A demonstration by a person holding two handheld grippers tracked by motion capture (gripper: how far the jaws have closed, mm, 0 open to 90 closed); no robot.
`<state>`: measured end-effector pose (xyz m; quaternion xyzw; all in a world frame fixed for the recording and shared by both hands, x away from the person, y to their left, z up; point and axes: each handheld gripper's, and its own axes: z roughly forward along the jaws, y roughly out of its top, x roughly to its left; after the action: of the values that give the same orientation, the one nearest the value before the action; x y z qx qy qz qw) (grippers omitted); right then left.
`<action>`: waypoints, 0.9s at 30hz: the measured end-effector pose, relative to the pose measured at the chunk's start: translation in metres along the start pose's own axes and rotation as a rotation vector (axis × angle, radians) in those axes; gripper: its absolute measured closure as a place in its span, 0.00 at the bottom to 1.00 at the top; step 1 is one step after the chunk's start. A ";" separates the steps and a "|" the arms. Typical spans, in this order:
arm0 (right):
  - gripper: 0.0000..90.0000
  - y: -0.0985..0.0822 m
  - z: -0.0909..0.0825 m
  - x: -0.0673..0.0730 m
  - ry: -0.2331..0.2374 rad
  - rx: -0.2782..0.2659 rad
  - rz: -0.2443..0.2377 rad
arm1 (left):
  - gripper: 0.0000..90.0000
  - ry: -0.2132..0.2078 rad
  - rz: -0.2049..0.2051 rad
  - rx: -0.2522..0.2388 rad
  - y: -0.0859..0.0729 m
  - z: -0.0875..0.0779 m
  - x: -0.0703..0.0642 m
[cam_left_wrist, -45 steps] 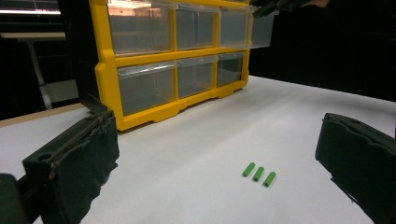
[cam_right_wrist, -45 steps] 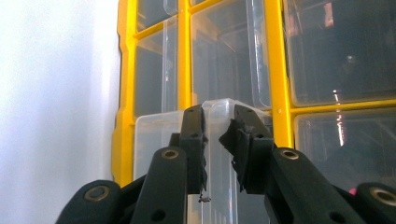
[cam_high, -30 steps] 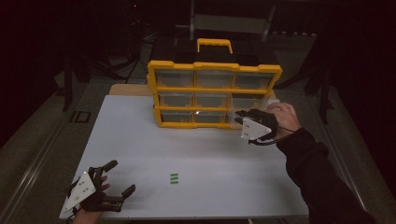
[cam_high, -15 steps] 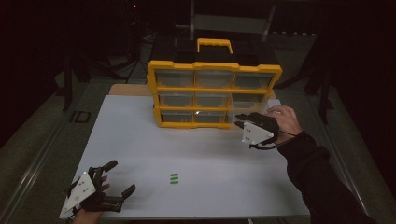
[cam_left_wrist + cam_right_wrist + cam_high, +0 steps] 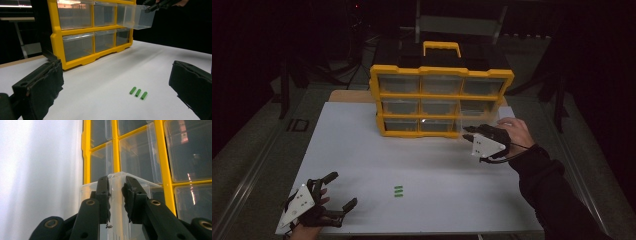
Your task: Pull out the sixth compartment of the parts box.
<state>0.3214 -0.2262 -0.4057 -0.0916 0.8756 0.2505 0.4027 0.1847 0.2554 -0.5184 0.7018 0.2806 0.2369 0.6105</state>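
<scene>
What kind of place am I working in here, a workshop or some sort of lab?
Probably a dim lab or recording bench, not a home. A bare white table carries just a yellow drawer organiser and three green pegs, with dark metal stands behind it.

Left gripper [image 5: 331, 206] body cut off by bottom edge, green pieces [image 5: 398, 191] too small to tell, drawers' [image 5: 439, 85] contents unreadable
</scene>
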 end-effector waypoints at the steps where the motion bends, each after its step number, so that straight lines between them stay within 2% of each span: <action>1: 0.83 0.000 0.000 -0.001 0.002 0.002 -0.001 | 0.00 0.000 0.000 0.000 0.000 0.000 0.000; 11: 0.81 0.002 0.000 -0.003 0.011 0.013 0.000 | 0.00 0.000 -0.002 0.001 0.000 0.000 0.000; 13: 0.73 0.004 0.001 -0.004 0.007 0.035 0.066 | 0.00 0.000 -0.003 0.002 0.000 0.000 0.000; 15: 0.70 0.005 0.001 -0.007 0.015 0.049 0.120 | 0.00 -0.001 -0.003 0.002 0.000 0.000 0.000; 19: 0.64 0.005 0.000 -0.009 0.022 0.048 0.187 | 0.00 -0.002 -0.006 0.001 0.000 0.000 0.000; 22: 0.62 0.005 0.000 -0.010 0.028 0.040 0.210 | 0.00 -0.002 -0.007 0.002 0.000 0.000 0.000; 23: 0.59 0.005 -0.002 -0.011 0.051 0.037 0.267 | 0.00 -0.002 -0.005 0.003 0.000 0.000 0.000; 24: 0.59 0.005 -0.002 -0.011 0.051 0.037 0.267 | 0.00 -0.002 -0.005 0.003 0.000 0.000 0.000; 27: 0.54 0.006 -0.005 -0.014 0.067 0.026 0.341 | 0.00 -0.003 -0.006 0.003 0.000 0.000 0.000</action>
<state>0.3251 -0.2240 -0.3908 0.0552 0.8946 0.3005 0.3262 0.1846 0.2553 -0.5185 0.7022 0.2824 0.2336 0.6104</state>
